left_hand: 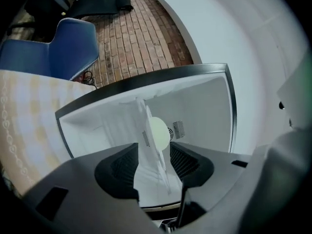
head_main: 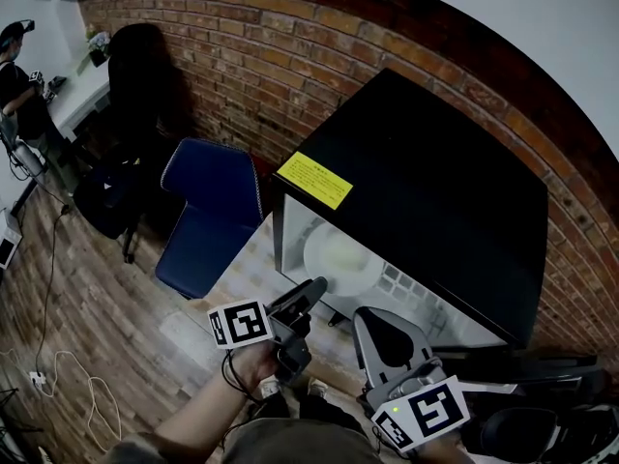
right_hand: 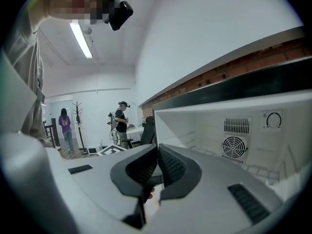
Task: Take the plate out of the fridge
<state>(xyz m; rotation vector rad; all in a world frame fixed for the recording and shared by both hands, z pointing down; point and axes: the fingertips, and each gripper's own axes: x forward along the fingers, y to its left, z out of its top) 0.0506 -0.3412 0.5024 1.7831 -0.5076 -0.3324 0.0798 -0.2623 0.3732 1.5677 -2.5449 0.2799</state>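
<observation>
Brick wall (head_main: pixel 290 56) at back. Black fridge (head_main: pixel 426 191) against it, front open, white inside. Blue chair (head_main: pixel 208 211) just beside fridge's left side. Right gripper (head_main: pixel 372 322) below the opening, jaws together w/ nothing btwn. Left gripper (head_main: pixel 309 293) at opening's front edge, jaws apart either side of the plate's near rim, not clamped. Plate (head_main: pixel 338 256) lies on inner shelf, left end, near front edge. Yellow label (head_main: pixel 314 180) at fridge top's front-left corner
</observation>
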